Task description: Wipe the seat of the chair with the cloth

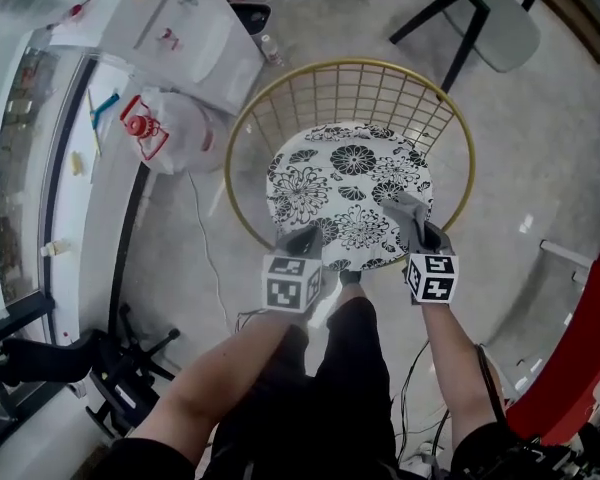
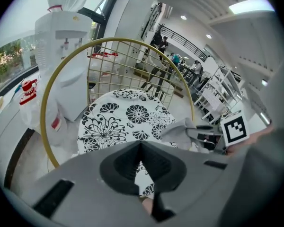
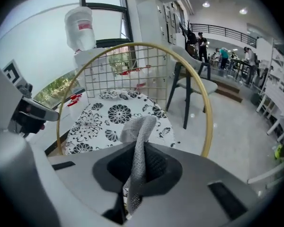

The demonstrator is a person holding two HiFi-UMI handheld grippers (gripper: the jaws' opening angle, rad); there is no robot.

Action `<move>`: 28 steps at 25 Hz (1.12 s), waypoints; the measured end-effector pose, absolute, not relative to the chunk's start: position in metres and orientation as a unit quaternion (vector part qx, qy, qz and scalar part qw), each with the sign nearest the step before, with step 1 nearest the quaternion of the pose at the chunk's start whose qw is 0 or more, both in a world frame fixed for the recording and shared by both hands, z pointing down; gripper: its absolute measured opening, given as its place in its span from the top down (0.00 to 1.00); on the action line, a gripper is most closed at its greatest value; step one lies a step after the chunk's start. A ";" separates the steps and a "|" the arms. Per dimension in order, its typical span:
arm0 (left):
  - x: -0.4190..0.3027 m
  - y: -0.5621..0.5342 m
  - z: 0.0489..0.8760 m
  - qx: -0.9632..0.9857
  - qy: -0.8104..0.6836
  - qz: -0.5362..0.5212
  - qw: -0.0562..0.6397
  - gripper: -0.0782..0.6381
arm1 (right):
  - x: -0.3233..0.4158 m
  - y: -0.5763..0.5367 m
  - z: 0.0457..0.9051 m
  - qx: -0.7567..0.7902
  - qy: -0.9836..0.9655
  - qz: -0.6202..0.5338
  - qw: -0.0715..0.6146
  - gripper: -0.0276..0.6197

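The chair has a round seat (image 1: 345, 193) with a black-and-white flower print and a gold wire back (image 1: 352, 93). My right gripper (image 1: 414, 218) is shut on a grey cloth (image 1: 404, 206) just over the seat's near right edge. In the right gripper view the cloth (image 3: 139, 126) stands up from between the jaws, which are pinched on it, with the seat (image 3: 109, 117) beyond. My left gripper (image 1: 302, 238) hovers at the seat's near left edge, shut with nothing in it. From the left gripper view the seat (image 2: 118, 122) lies ahead and the cloth (image 2: 179, 128) shows to the right.
A white water dispenser (image 1: 195, 28) and a bagged water jug (image 1: 165, 128) stand left of the chair. A grey chair (image 1: 495, 18) is at the far right, a red chair (image 1: 580, 358) at the near right. A cable (image 1: 208, 253) lies on the floor.
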State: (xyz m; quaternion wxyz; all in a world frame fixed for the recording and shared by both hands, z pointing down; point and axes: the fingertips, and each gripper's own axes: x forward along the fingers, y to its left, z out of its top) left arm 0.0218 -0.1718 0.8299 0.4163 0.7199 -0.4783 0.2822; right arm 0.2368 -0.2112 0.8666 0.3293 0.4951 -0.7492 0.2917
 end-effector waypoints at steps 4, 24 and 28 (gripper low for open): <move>-0.027 -0.167 0.849 0.711 -0.496 0.289 0.405 0.88 | 0.144 -0.215 0.872 0.446 -0.793 0.296 0.291 0.92; -0.176 -0.140 0.893 0.648 -0.575 0.257 0.428 0.88 | -0.128 -0.212 0.966 0.295 -0.837 0.389 0.248 0.92; -0.167 -0.146 0.902 0.656 -0.563 0.260 0.430 0.88 | -0.110 -0.219 0.989 0.315 -0.824 0.382 0.277 0.92</move>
